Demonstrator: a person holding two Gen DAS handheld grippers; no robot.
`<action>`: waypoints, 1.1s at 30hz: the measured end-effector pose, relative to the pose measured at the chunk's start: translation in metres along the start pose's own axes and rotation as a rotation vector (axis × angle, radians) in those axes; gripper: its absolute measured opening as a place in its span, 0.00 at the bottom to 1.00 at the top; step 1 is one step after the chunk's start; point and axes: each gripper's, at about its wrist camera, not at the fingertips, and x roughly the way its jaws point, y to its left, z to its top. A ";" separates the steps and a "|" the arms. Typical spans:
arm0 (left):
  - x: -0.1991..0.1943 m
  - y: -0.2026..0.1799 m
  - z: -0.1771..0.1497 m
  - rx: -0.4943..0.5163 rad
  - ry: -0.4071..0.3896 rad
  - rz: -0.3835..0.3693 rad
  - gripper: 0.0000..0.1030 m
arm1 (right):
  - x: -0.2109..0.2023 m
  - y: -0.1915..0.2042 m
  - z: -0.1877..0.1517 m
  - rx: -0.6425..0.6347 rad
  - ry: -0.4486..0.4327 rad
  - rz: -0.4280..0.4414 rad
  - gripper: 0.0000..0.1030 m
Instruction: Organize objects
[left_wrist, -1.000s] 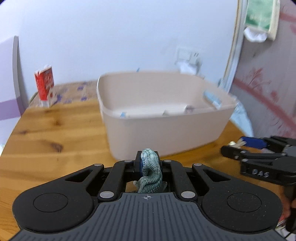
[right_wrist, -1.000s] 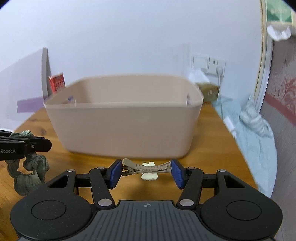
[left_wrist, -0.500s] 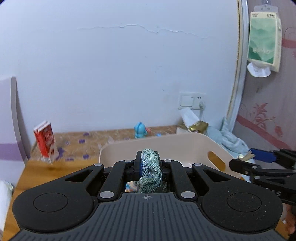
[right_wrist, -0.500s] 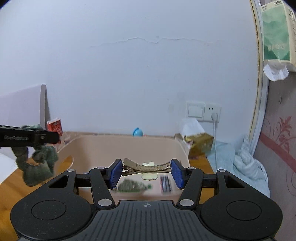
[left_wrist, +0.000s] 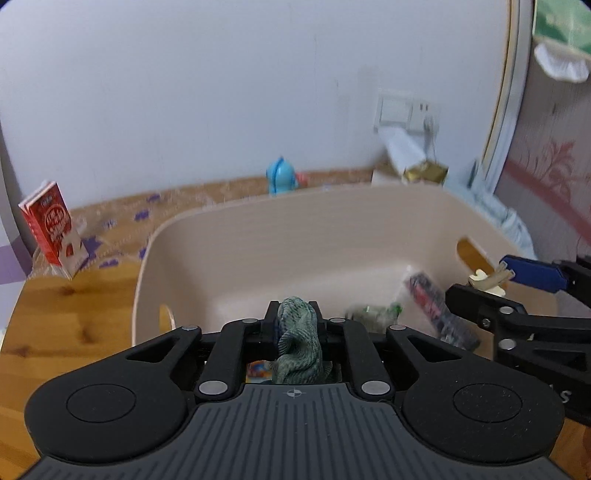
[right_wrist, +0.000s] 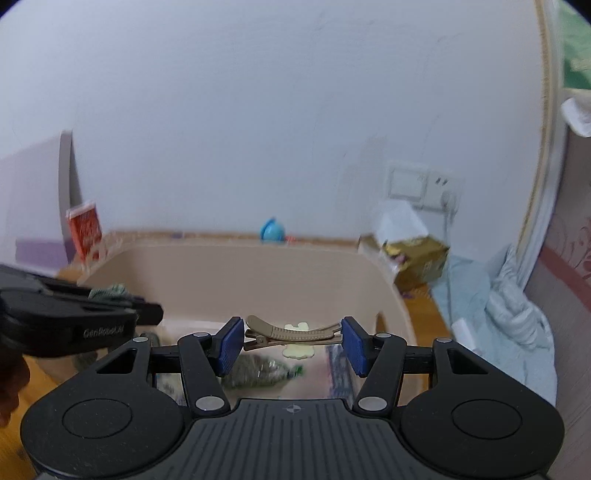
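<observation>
Green scrunchie (left_wrist: 297, 341) clamped in left claw (left_wrist: 295, 325), hair clip (right_wrist: 293, 332) in right claw (right_wrist: 293, 338), clip's full length only in right view

My left tool (left_wrist: 295, 325) pinches a crumpled green knitted scrunchie (left_wrist: 298, 347), bunched upright between its pads above the near wall of the beige plastic tub (left_wrist: 332, 236). My right tool (right_wrist: 293, 341) clamps a tan ridged hair clip with a cream flower (right_wrist: 293, 334) end to end, lying level over the tub. Inside the tub lie a blurred green packet (left_wrist: 373, 314) and a dark red-striped packet (left_wrist: 436, 302).
</observation>
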 end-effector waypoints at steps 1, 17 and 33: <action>0.000 -0.002 -0.002 0.011 0.014 0.005 0.34 | 0.002 0.001 -0.002 -0.008 0.011 -0.001 0.56; -0.077 -0.008 -0.017 -0.033 -0.058 0.028 0.86 | -0.058 -0.023 -0.010 0.095 0.024 -0.024 1.00; -0.167 -0.002 -0.070 -0.040 -0.045 -0.009 0.86 | -0.140 -0.003 -0.036 0.095 0.029 0.008 1.00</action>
